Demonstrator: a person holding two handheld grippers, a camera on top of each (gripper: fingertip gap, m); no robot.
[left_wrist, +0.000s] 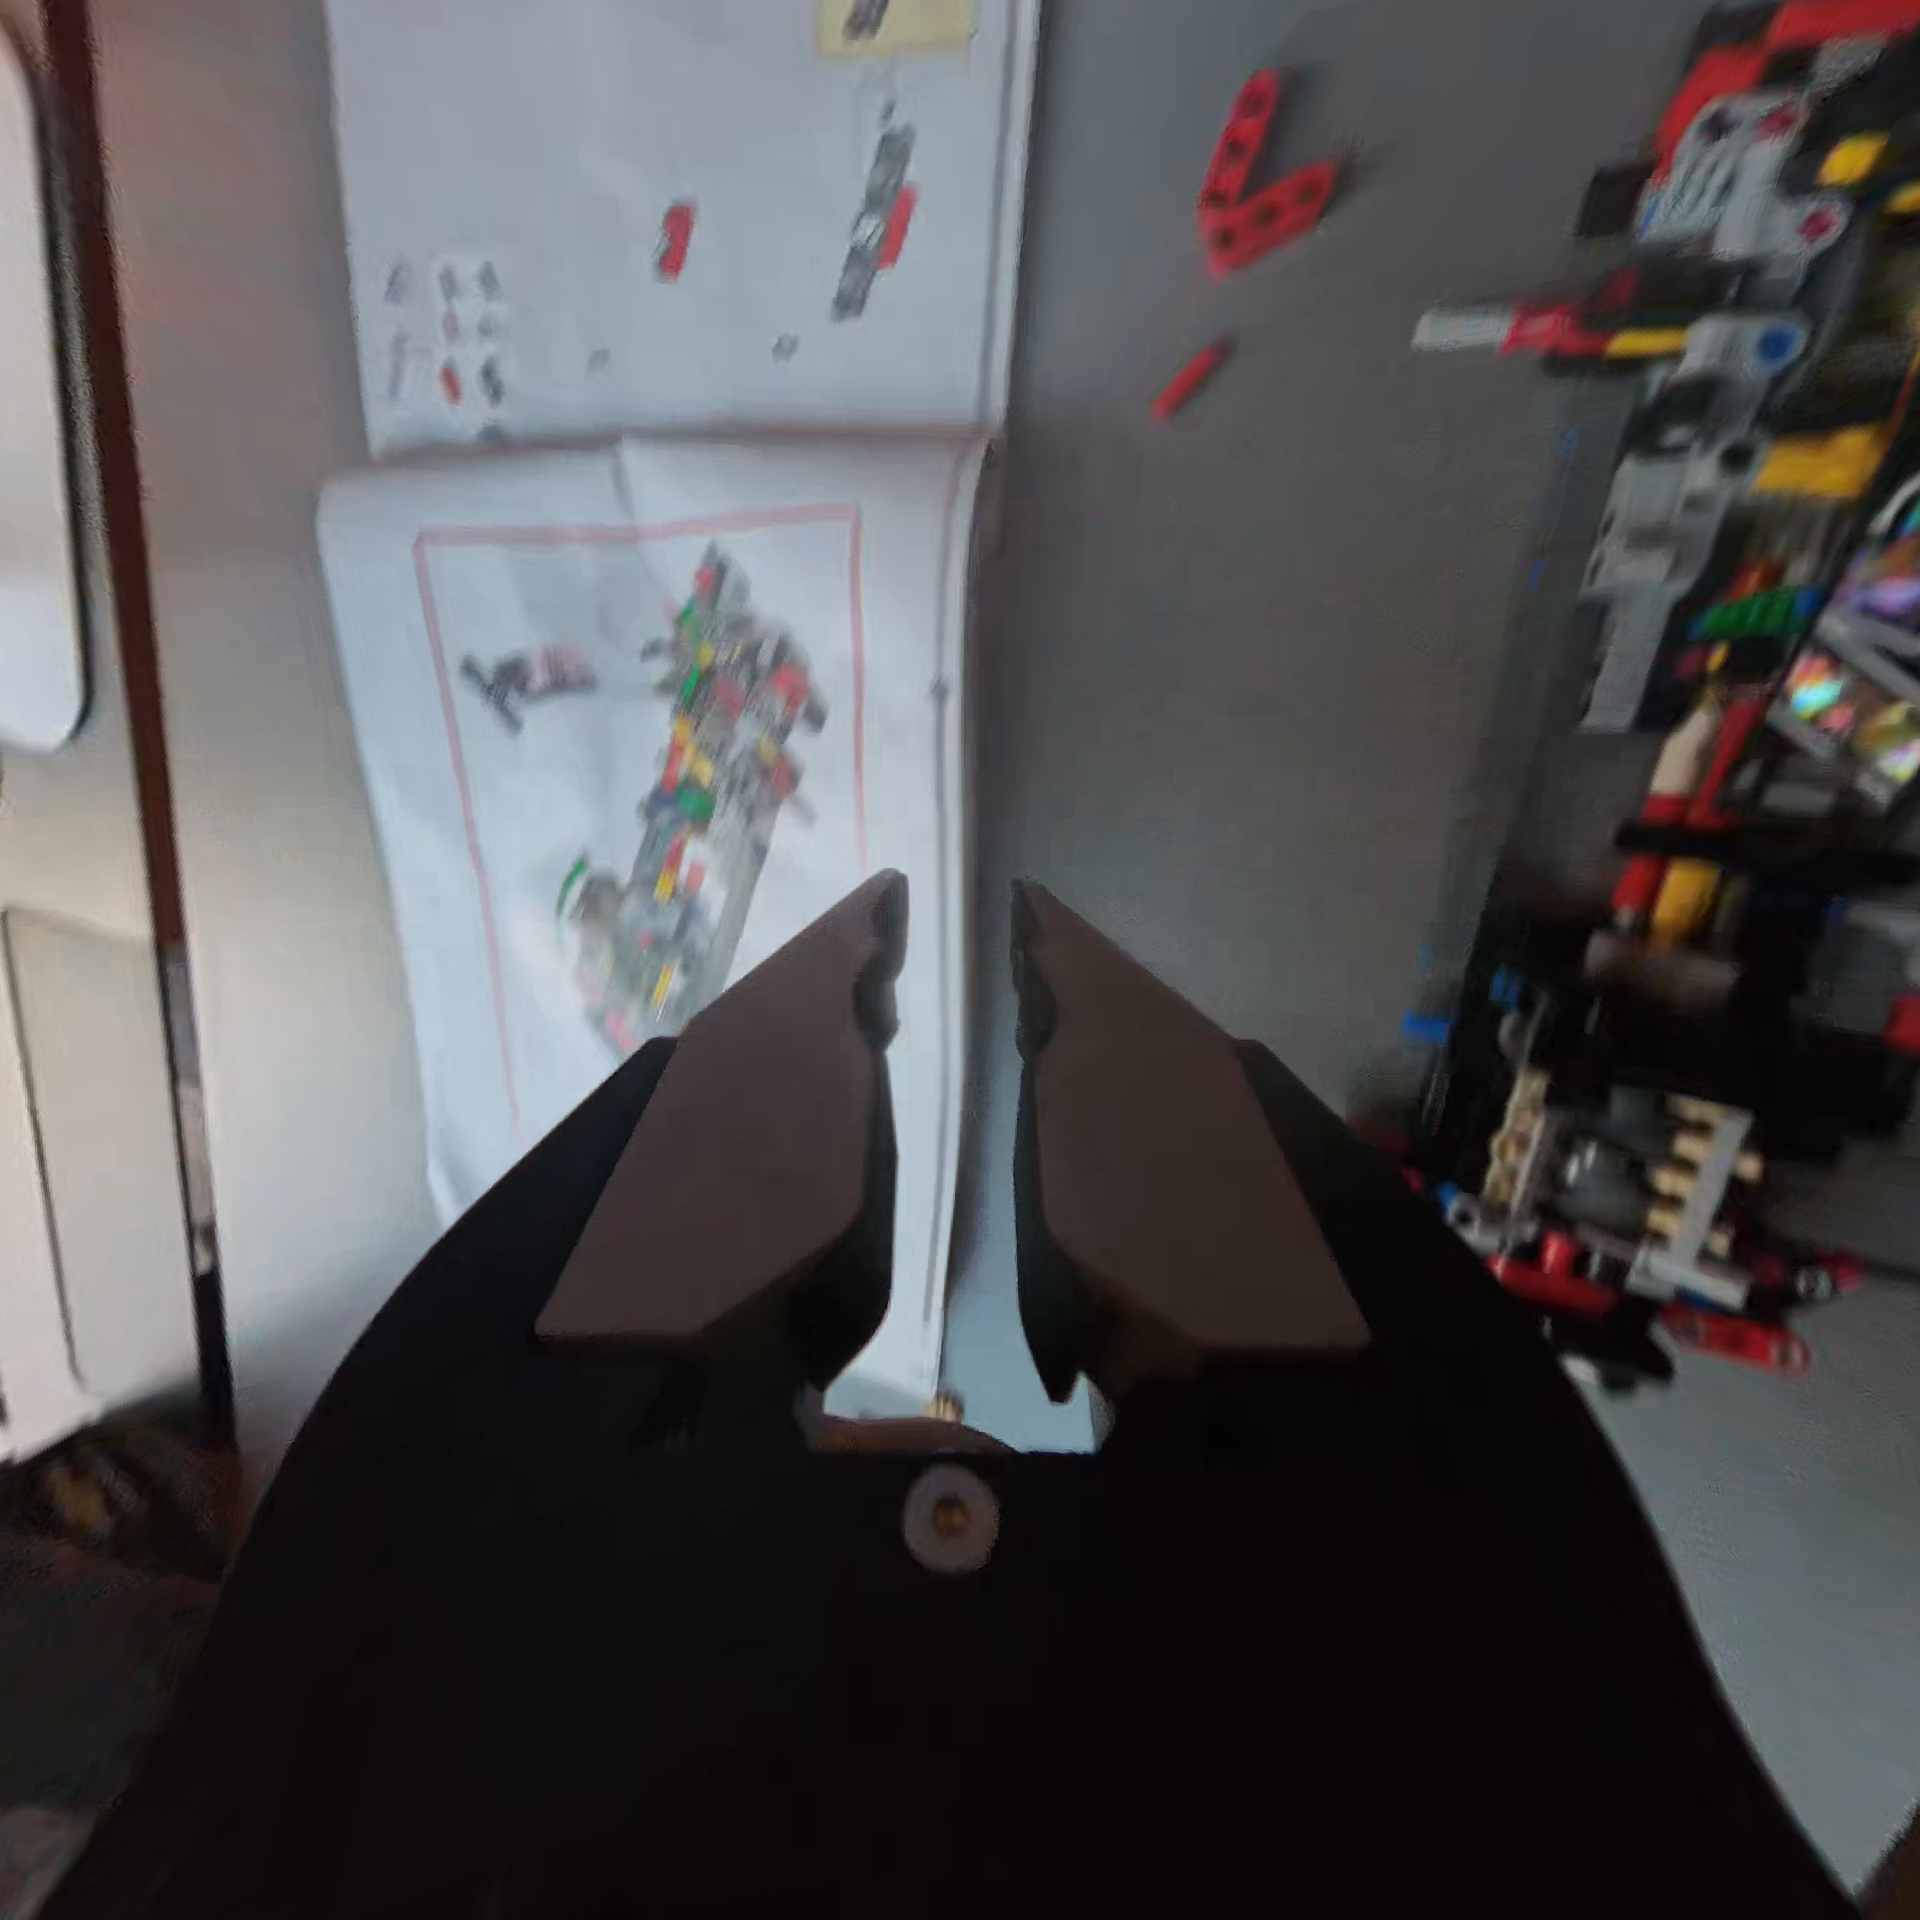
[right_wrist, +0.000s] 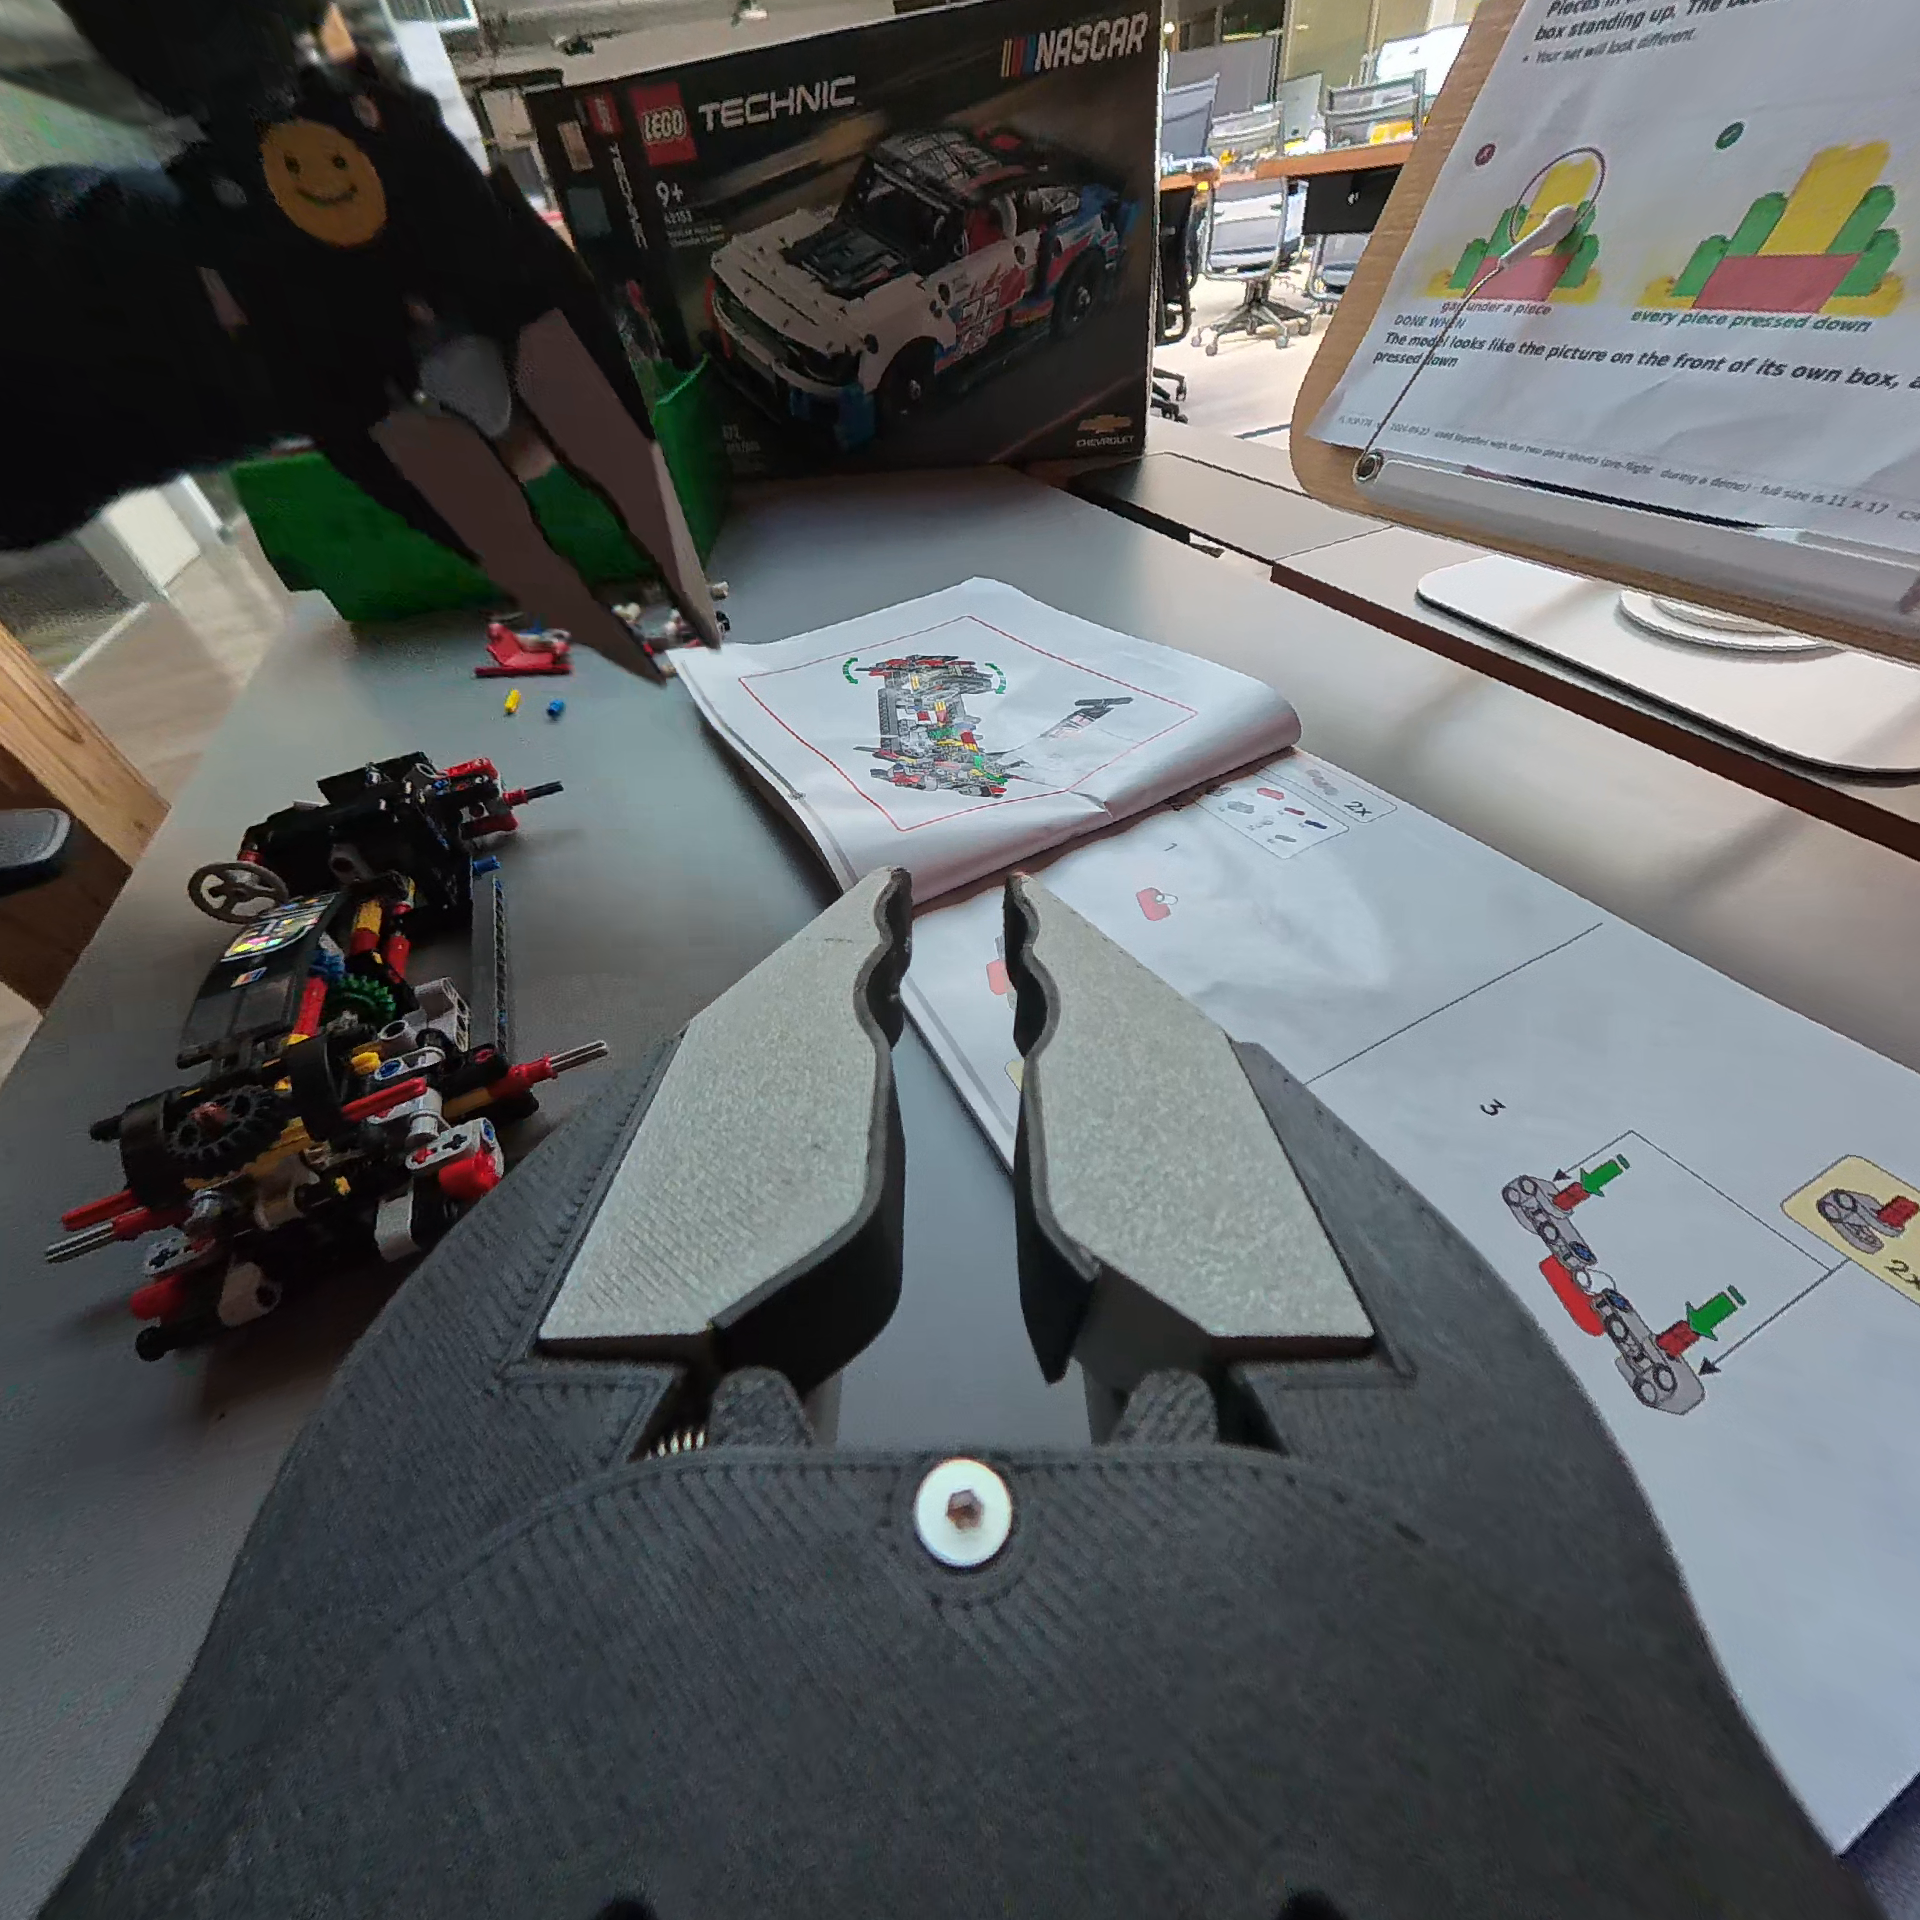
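Left gripper slightly parted, gripping nothing, poised over the near edge of the open instruction booklet. Right gripper likewise narrowly open and bare above that booklet; green bin stands beyond it on the desk, contents unclear.

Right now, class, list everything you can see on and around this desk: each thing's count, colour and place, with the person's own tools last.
Open paper instruction booklet: one, white, desk centre.
Half-built plastic brick car chassis: one, black with red, yellow and green parts, left of the booklet.
Loose small brick pieces: several, red, yellow and blue, behind the chassis.
Cardboard set box: one, black with a car picture, standing at the back.
Green plastic bin: one, left of the box.
Printed sheet on a wooden stand: one, white, back right.
Grey desk: one.
Left gripper: one, black, open, empty, at the booklet's far corner.
Right gripper: one, grey-fingered, open, empty, over the booklet's near edge.
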